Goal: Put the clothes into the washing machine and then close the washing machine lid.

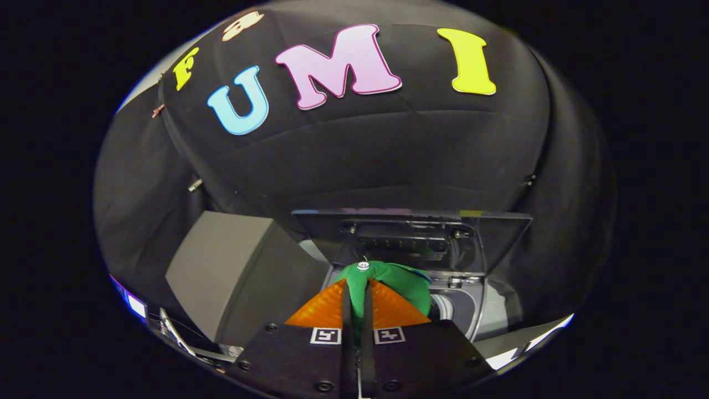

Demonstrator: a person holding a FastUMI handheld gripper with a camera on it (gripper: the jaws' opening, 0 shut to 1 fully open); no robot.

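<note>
My gripper [357, 288] is shut on a green garment [396, 285] with a small white button near the fingertips. The cloth bunches over the tips and hangs to the right of them, and a strip of it runs down between the two fingers. Just beyond and below the cloth lies the washing machine's open top [462, 310], with the round drum rim partly showing to the right of the fingers. The machine's dark see-through lid [412, 235] stands raised behind the opening, roughly upright.
A grey box-shaped block [232, 271] stands to the left of the washing machine, close beside the fingers. Black booth cloth closes off the back and both sides. A bright strip of floor or edge [532, 343] runs below the machine at the right.
</note>
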